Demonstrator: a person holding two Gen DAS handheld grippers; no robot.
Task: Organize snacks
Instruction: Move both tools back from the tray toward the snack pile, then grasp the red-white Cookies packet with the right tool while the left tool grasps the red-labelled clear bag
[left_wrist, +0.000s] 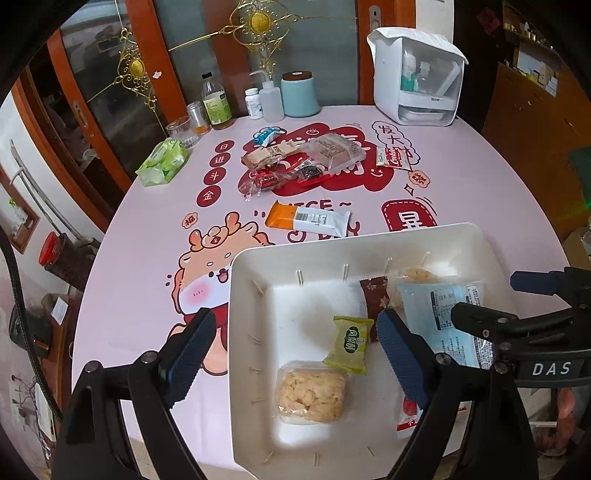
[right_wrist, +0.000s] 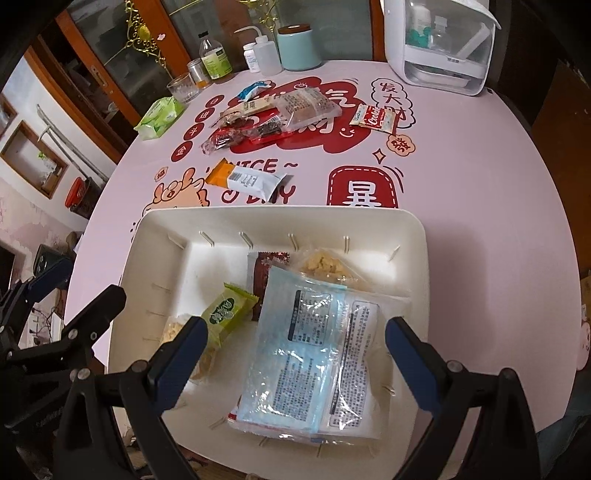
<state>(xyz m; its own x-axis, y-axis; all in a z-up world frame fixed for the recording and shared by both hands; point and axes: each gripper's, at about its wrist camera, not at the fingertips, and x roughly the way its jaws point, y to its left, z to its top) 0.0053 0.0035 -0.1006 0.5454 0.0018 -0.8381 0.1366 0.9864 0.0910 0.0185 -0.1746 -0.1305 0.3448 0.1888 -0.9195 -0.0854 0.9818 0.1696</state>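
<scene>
A white tray sits at the near edge of the pink table. It holds a green packet, a wrapped cracker, a brown packet and a large blue-and-clear packet. My left gripper hangs open over the tray's left side with nothing between its fingers. My right gripper is open too, its fingers on either side of the blue packet, which lies in the tray. An orange-and-white bar lies just beyond the tray. Farther back are a pile of snacks and a cookie packet.
Along the table's far edge stand a green tissue pack, a glass, bottles, a teal canister and a white lidded box. Cabinet doors rise behind them. The two grippers hang close together over the tray.
</scene>
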